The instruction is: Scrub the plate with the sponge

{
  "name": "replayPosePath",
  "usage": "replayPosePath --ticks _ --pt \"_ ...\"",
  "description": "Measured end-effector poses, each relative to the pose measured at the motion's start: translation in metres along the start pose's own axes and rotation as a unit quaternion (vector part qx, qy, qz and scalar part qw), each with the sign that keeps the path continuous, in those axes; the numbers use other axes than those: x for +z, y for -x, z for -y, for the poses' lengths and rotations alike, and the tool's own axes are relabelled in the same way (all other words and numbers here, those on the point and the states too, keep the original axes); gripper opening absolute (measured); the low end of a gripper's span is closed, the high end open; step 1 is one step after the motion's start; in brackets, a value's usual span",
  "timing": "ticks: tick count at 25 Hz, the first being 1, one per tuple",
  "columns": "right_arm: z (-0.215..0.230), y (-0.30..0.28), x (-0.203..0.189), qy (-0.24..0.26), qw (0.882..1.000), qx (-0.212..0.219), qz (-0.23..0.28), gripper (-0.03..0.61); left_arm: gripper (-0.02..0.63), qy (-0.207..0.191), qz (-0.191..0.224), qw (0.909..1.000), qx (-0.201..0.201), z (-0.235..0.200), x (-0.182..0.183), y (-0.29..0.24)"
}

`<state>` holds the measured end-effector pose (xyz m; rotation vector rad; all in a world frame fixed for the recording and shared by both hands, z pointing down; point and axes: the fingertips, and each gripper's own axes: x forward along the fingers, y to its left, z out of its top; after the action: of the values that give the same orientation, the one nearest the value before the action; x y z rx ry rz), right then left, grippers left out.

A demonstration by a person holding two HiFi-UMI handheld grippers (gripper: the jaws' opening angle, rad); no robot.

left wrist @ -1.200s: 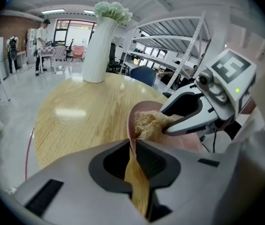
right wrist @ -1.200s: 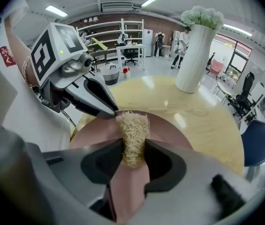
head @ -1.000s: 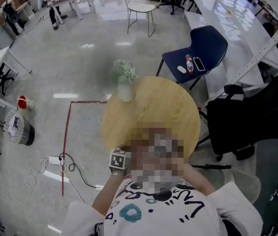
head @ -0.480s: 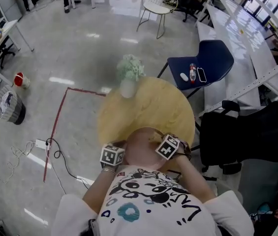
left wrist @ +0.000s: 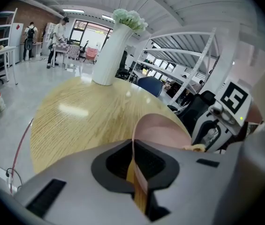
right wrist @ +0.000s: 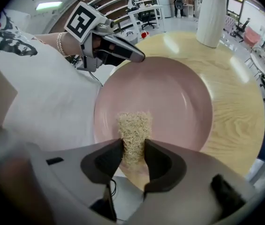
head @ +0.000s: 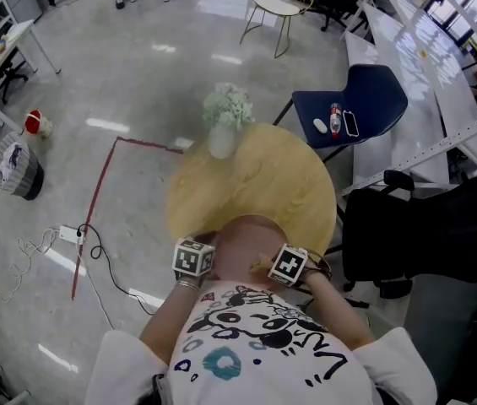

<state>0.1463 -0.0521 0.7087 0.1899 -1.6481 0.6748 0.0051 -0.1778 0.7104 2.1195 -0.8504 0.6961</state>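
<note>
Plate [right wrist: 170, 97] rim at 9 o'clock pinched by left tool [left wrist: 133, 146], jaws just closing, steadying it; right tool [right wrist: 133, 144] clamped sponge [right wrist: 133, 123] for scrubbing.

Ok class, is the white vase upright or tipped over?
Upright: the vase stands on its base on the round table, flowers at the top.

No word, number or brand can be read anywhere. The left marker cube [head: 194, 259] on the left gripper [left wrist: 134, 172] and the right marker cube [head: 289, 266] on the right gripper [right wrist: 133, 156] carry only black-and-white square patterns, no letters. The white shirt [head: 255, 344], at 6 o'clock in the head view, bears black scribbles that are not legible.
</note>
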Motion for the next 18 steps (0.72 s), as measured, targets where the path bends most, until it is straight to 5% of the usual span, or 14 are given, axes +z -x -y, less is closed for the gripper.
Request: replayPosePath --ticks 7,18 --pt "-0.052 -0.018 0.040 0.003 0.995 0.083 0.048 0.153 0.028 0.012 0.013 0.9998 0.007 0.002 0.005 -0.004" --pt "-0.039 -0.015 0.099 -0.013 0.994 0.047 0.102 0.153 0.028 0.031 0.014 0.9991 -0.026 0.001 0.005 -0.006"
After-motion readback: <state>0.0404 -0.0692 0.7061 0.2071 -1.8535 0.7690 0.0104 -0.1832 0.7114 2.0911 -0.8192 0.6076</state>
